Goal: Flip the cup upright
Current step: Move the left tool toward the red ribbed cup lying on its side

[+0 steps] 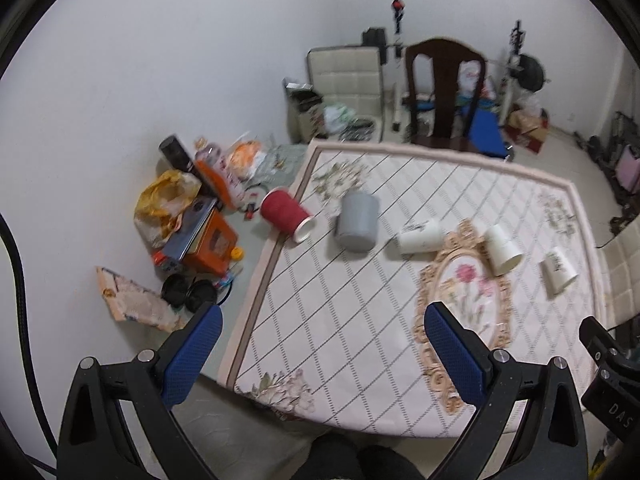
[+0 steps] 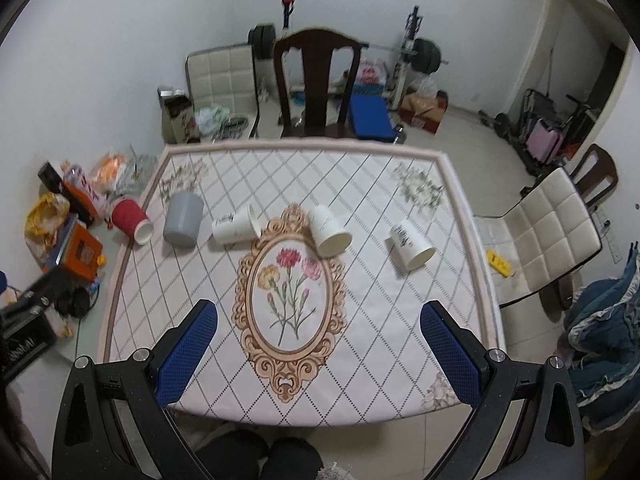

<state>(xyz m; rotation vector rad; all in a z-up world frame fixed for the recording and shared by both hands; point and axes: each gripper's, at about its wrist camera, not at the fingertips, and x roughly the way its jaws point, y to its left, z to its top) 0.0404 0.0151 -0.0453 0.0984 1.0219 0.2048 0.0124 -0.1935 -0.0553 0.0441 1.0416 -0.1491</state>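
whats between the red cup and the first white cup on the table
The grey cup, standing mouth-down, sits between the red cup and the leftmost white cup. Both wrist views show it.

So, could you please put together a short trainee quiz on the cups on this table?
1. How many cups are on the table?
2. True or false: the red cup lies on its side at the table's left edge.
3. Which cup stands mouth down: A) grey cup, B) rightmost white cup, C) red cup?

Key:
1. Five: one red, one grey, three white.
2. True.
3. A; the others lie on their sides. Both the left gripper and the right gripper are open and empty.
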